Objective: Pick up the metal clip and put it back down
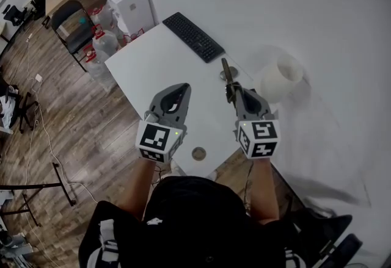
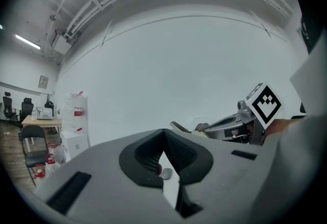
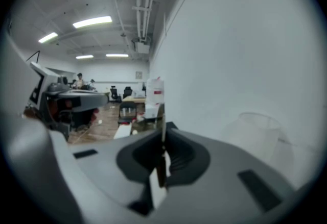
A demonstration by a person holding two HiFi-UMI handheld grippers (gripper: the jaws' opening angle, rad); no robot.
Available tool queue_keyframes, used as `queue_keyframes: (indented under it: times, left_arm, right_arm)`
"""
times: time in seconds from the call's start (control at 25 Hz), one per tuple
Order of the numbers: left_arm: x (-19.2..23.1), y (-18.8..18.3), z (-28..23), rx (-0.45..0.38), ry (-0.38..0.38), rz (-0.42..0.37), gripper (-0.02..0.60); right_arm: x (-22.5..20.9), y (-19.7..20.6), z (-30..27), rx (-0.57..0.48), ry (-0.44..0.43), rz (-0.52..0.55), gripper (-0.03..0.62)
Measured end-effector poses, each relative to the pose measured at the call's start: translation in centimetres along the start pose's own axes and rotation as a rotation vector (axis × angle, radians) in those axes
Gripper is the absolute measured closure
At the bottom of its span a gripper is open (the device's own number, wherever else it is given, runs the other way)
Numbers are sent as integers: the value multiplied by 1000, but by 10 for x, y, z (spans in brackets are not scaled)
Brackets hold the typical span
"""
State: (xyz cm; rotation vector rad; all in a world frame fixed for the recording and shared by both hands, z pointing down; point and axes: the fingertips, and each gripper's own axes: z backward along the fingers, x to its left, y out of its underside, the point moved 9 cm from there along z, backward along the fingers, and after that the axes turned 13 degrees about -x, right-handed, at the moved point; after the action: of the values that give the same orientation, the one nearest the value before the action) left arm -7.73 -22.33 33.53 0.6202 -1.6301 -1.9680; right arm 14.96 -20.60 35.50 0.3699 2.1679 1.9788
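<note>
Head view: metal clip (image 1: pixel 226 75) is clenched in right gripper (image 1: pixel 233 92), held clear of surface (image 1: pixel 153 65), likely for setting down; left gripper (image 1: pixel 181 91) is closed empty, unneeded.

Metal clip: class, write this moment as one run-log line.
stage: clip held | right hand-held gripper: shut on metal clip | left hand-held gripper: shut, empty | white table: clip lifted off it

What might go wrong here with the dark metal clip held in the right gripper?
The right gripper pinches the thin metal clip near one end only, so it might twist or slip out. The translucent white container stands near it on the white table; lowering carelessly might knock it.
</note>
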Motion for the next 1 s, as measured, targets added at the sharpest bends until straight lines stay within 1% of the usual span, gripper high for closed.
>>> queue_keyframes:
  times: [0.08,0.24,0.48,0.76,1.0]
  left_arm:
    - [-2,6,2,22,1,0,557]
    - [0,23,11,73,-9,33,558]
    - [2,49,20,143,-14,54,558]
    - [3,69,32,209,-12,83,558]
    - [11,83,44,250,-28,98,558]
  right_arm:
    - [2,10,-2,33,-9,-4,559]
    - [10,28,-7,90,-36,-14,559]
    - [23,60,-16,173,-77,-28,559]
    - [45,104,-24,307,-113,4,559]
    - [62,142,-30,408,-162,11,559]
